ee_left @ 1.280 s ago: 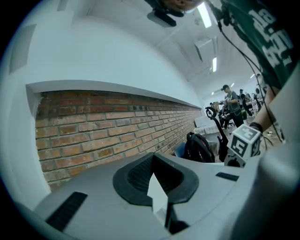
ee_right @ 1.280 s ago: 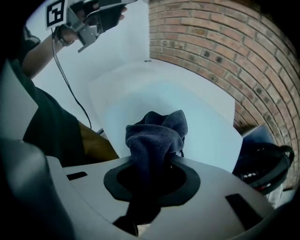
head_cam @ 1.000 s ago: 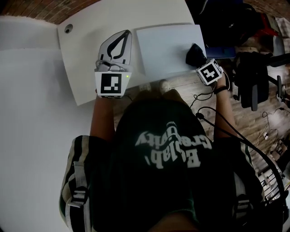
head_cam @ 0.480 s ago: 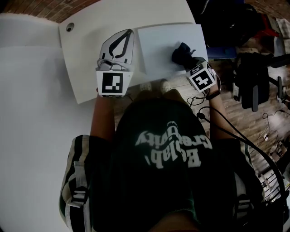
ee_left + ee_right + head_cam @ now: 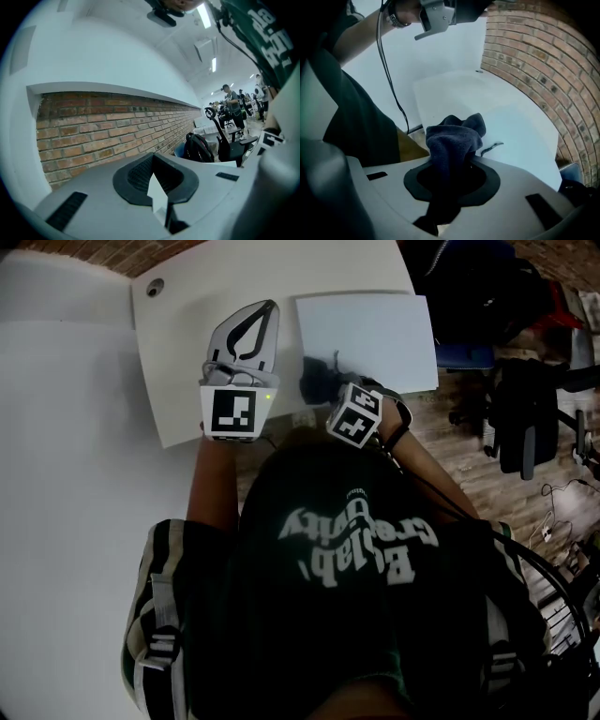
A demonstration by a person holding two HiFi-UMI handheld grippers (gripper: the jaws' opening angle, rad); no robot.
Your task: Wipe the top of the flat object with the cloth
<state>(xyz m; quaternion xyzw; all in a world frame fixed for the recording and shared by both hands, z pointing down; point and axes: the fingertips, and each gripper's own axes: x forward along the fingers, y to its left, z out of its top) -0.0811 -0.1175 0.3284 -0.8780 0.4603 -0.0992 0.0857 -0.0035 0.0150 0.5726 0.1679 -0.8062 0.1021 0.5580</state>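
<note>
Fingers, right gripper (image 5: pixel 453 165) (image 5: pixel 333 395): clenched on a dark navy terry cloth (image 5: pixel 454 136) (image 5: pixel 319 379). The cloth bunches out ahead of the tips and a tail hangs back between them.
Fingers, left gripper (image 5: pixel 158 199) (image 5: pixel 265 313): pressed together to a point, nothing held.
Cloth: on the near-left corner of the white rectangular flat object (image 5: pixel 375 329), close to the near edge of the white surface (image 5: pixel 178 362).
Contact: the head view shows the cloth down on the object with a dark shadow round it. The right gripper view doesn't show the touching point.
Flat object: lies flat on the right part of the surface, with the rest of its top bare. Its right end reaches the surface's right edge; can't tell whether it overhangs.
Left gripper: rests on the surface just left of the flat object with a narrow gap between them. Tips aim at the far edge. A green light (image 5: pixel 269 397) is lit beside its marker cube.
Right gripper: marker cube is tilted and sits over the near edge of the surface. A black cable (image 5: pixel 391 84) runs along the person's forearm.
Surface: round cable hole (image 5: pixel 155 284) near the far-left corner.
Surroundings: red brick wall (image 5: pixel 93 136) and black backpack (image 5: pixel 199 147) in the left gripper view. Black office chair (image 5: pixel 520 418) on a wooden floor (image 5: pixel 469 442) off the right edge.
</note>
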